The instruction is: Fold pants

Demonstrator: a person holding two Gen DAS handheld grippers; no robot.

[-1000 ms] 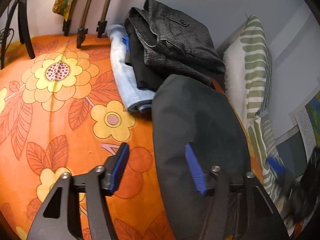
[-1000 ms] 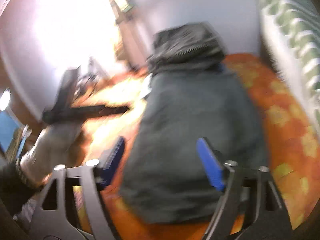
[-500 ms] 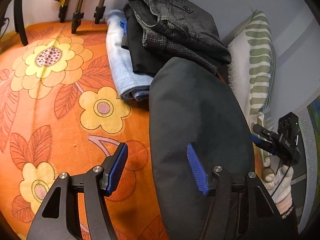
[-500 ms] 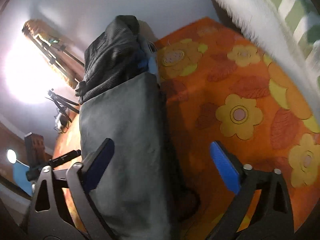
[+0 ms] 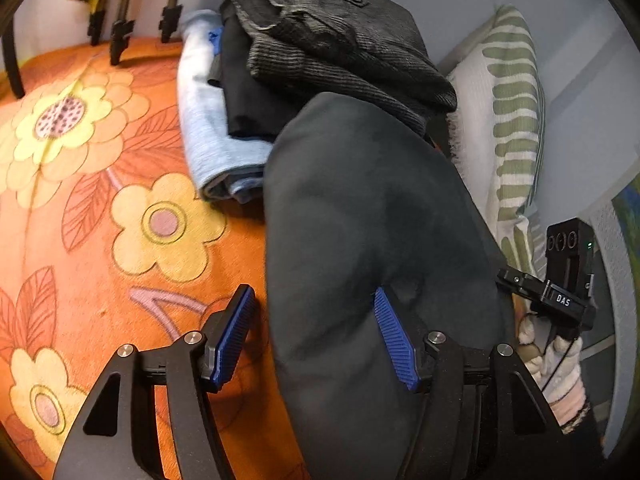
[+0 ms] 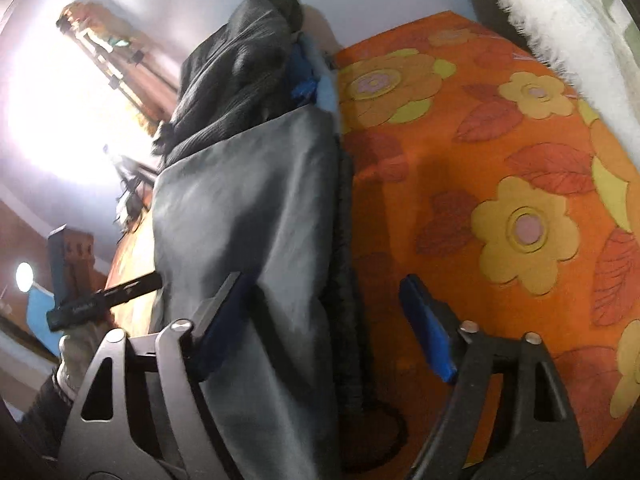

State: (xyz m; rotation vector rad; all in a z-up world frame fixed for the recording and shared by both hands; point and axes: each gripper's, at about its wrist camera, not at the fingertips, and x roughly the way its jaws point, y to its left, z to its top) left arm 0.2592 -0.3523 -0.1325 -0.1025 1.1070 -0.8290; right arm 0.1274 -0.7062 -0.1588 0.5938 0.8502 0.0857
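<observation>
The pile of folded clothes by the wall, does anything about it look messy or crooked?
Yes. The grey corduroy garment on top of the pile is rumpled and sits askew, overhanging the black garment and the light blue folded jeans beneath. The dark folded pants in front lie smooth.

The folded pants (image 6: 248, 216) run off the bottom edge (blurred there), hiding the right gripper's (image 6: 320, 328) left pad.

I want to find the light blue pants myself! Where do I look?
Start at the orange flowered bedspread, then find the clothes pile by the far wall. The light blue jeans lie folded at the bottom, under the black and grey corduroy pants: the only pale, bluish piece there.
</observation>
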